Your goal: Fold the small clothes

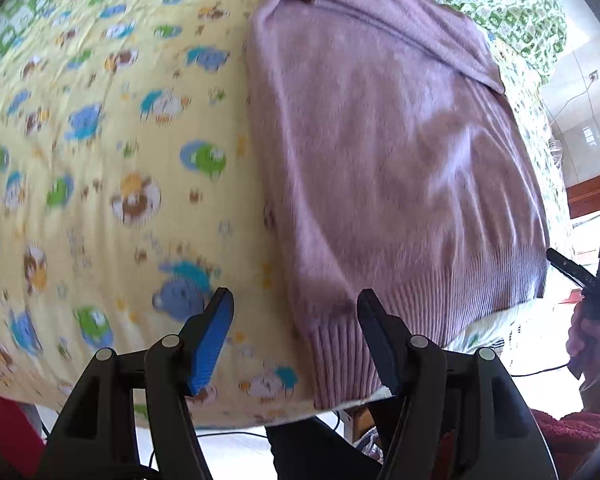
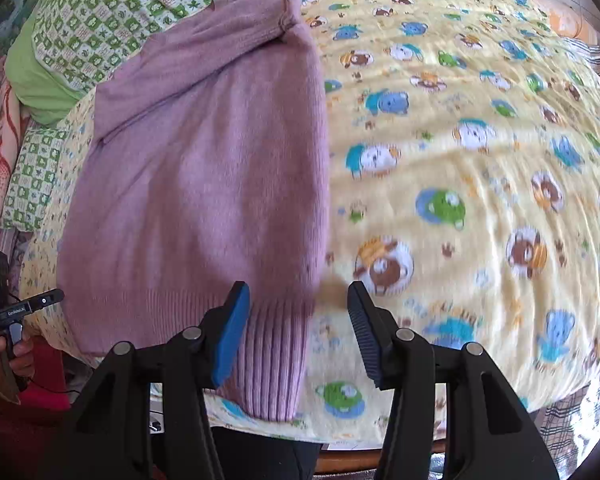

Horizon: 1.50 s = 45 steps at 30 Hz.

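Pink knit sweater (image 1: 380, 152) lay folded on yellow animal-print quilt (image 1: 100, 160) near bed's front edge, left gripper (image 1: 296, 312) released above ribbed hem, right gripper (image 2: 298, 304) released over hem corner, nothing grasped.

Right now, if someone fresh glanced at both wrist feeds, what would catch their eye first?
The pink knit sweater, lying folded lengthwise on the yellow animal-print blanket, its ribbed hem at the bed's near edge. Next, both grippers hovering open over that hem: the left gripper over its left corner, the right gripper over its right corner, nothing pinched. Behind the sweater, a green checked quilt bunches at the bed's far end.
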Motion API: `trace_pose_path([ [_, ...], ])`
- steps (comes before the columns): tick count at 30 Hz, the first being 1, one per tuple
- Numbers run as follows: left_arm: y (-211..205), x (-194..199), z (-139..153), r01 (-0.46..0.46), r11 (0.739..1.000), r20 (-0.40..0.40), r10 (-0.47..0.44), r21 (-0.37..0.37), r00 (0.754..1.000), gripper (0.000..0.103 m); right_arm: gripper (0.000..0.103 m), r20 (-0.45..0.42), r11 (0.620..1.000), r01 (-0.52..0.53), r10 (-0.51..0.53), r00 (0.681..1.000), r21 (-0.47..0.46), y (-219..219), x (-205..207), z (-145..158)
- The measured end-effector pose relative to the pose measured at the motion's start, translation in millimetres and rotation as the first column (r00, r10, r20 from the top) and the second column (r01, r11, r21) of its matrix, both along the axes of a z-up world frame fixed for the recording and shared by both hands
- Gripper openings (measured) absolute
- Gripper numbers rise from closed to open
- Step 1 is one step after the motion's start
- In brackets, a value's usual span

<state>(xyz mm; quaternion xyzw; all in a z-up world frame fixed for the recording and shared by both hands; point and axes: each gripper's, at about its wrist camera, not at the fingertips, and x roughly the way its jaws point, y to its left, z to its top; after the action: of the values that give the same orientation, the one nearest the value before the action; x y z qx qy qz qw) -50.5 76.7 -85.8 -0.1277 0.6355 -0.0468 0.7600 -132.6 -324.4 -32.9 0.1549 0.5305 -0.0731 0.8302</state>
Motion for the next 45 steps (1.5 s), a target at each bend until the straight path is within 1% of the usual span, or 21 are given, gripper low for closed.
trace_pose_path([
  [4,-2.1,-11.2,-5.8,-0.002,0.999,-0.012,0.002,-0.036,1.000,0.065,0.052,0.016,1.000,0.003,-0.003,1.000,0.008,3.7,-7.7,-2.0],
  [7,-8.3,-17.8,-13.6,-0.008,0.996,-0.035,0.005,-0.090,0.999,0.065,0.052,0.025,0.999,0.005,-0.006,1.000,0.032,6.3,-11.1,-2.6],
  [10,-16.7,-18.2,-18.6,-0.009,0.996,-0.029,0.007,-0.093,1.000,0.065,0.052,0.034,0.997,-0.003,0.000,0.999,0.077,9.2,-13.2,-5.8],
  [13,-22.4,-15.1,-19.4,-0.012,0.993,-0.019,0.010,-0.115,1.000,0.064,0.052,0.043,0.988,-0.010,0.003,0.999,0.151,12.6,-12.8,-12.5],
  [14,-23.1,-14.8,-20.0,-0.010,0.992,-0.014,0.008,-0.122,1.000,0.054,0.052,0.047,0.983,-0.011,0.002,0.999,0.181,13.1,-11.8,-15.1],
  [15,-24.2,-14.8,-21.2,-0.004,0.992,-0.014,0.002,-0.130,1.000,0.034,0.052,0.052,0.979,-0.009,-0.002,0.999,0.203,12.8,-12.0,-17.4],
  [16,-26.0,-14.9,-23.6,0.004,0.991,-0.021,-0.007,-0.134,1.000,0.025,0.052,0.058,0.976,-0.002,-0.011,0.998,0.219,12.0,-12.8,-19.6],
  [17,-26.7,-16.0,-25.9,0.006,0.990,-0.028,-0.010,-0.140,1.000,0.019,0.052,0.066,0.969,0.013,-0.030,0.997,0.245,8.7,-14.4,-22.2],
  [20,-28.8,-17.9,-26.2,0.013,0.987,-0.009,-0.015,-0.162,1.000,0.010,0.050,0.089,0.943,0.053,-0.087,0.992,0.328,-1.4,-20.0,-26.6],
  [21,-30.8,-19.1,-24.1,0.024,0.988,0.005,-0.023,-0.154,1.000,0.008,0.037,0.093,0.936,0.063,-0.101,0.991,0.347,-4.6,-22.6,-28.0],
  [22,-31.5,-20.8,-21.9,0.031,0.989,0.017,-0.029,-0.144,0.999,0.008,0.010,0.082,0.936,0.066,-0.100,0.992,0.344,-6.1,-24.0,-30.1],
  [23,-32.1,-23.6,-18.5,0.039,0.990,0.032,-0.034,-0.136,0.999,0.007,0.010,0.079,0.940,0.072,-0.104,0.991,0.333,-7.5,-27.5,-29.6],
  [25,-29.0,-28.8,-15.6,0.047,0.990,0.047,-0.041,-0.132,0.998,0.007,0.009,0.097,0.937,0.073,-0.113,0.989,0.342,-9.7,-36.0,-26.0],
  [27,-24.5,-30.8,-22.3,0.041,0.992,0.023,-0.038,-0.121,0.999,0.006,0.009,0.097,0.941,0.069,-0.107,0.989,0.332,-14.0,-43.7,-23.8],
  [29,-21.1,-29.9,-25.5,0.017,0.989,0.013,-0.016,-0.145,1.000,0.006,0.008,0.087,0.939,0.078,-0.113,0.990,0.335,-17.6,-46.3,-27.0],
  [31,-21.8,-27.9,-19.8,0.013,0.987,0.032,-0.008,-0.160,0.999,0.006,0.008,0.084,0.939,0.082,-0.116,0.990,0.335,-17.2,-42.0,-27.0],
  [33,-23.4,-26.6,-11.4,0.015,0.984,0.054,-0.006,-0.175,0.999,0.006,0.007,0.091,0.944,0.062,-0.096,0.991,0.323,-13.2,-36.4,-21.4],
  [37,-21.8,-20.7,15.0,0.000,0.973,0.123,0.029,-0.229,0.992,0.006,0.007,0.135,0.936,0.028,-0.080,0.988,0.351,-11.8,-28.3,-4.9],
  [41,-16.0,-1.0,45.9,-0.028,0.961,0.204,0.087,-0.275,0.975,0.006,0.007,0.226,0.925,-0.029,-0.062,0.972,0.379,-8.6,-12.4,24.7],
  [45,-13.9,32.2,74.4,-0.038,0.960,0.273,0.117,-0.278,0.955,0.006,0.007,0.306,0.920,-0.075,-0.050,0.951,0.384,-6.6,15.9,53.8],
])
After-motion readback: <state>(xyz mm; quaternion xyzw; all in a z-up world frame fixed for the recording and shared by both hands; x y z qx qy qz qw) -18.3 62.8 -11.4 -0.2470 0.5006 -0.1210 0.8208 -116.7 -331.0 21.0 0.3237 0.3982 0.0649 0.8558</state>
